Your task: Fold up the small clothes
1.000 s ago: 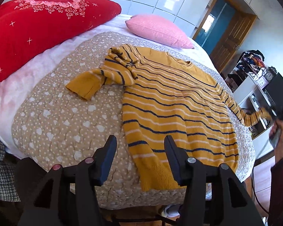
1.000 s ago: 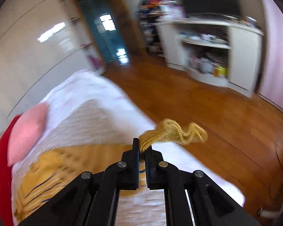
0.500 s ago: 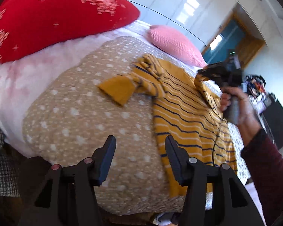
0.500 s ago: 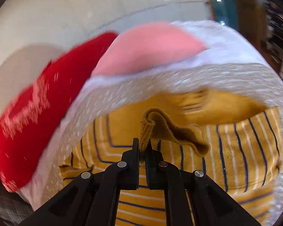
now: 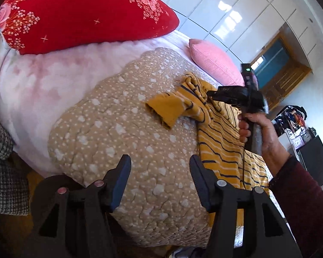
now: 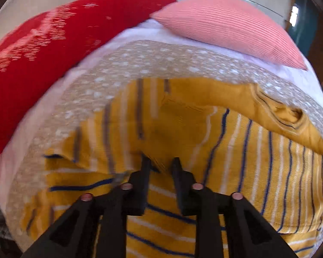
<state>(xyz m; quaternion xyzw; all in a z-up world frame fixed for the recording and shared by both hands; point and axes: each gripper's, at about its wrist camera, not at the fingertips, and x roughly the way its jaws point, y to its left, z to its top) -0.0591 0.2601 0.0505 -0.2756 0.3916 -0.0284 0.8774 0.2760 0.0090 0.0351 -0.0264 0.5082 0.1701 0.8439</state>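
Note:
A mustard-yellow sweater with navy and white stripes (image 5: 221, 142) lies on a beige spotted quilt (image 5: 118, 133). One sleeve with a plain yellow cuff (image 5: 165, 109) lies folded at its left. My left gripper (image 5: 160, 169) is open and empty above the quilt's near edge, left of the sweater. My right gripper (image 6: 159, 163) is open, its tips just over the sweater's chest (image 6: 183, 124), with the other sleeve laid across the body. It also shows in the left wrist view (image 5: 211, 94), held by a hand.
A red embroidered pillow (image 5: 75, 13) and a pink pillow (image 5: 215, 62) lie at the head of the bed. A checked cloth (image 5: 2, 172) hangs at the left. A wooden door (image 5: 277, 68) and cluttered shelves (image 5: 295, 124) stand at the right.
My right gripper carried the right sleeve across onto the sweater's body and has opened, letting it go. My left gripper swung left, staying open.

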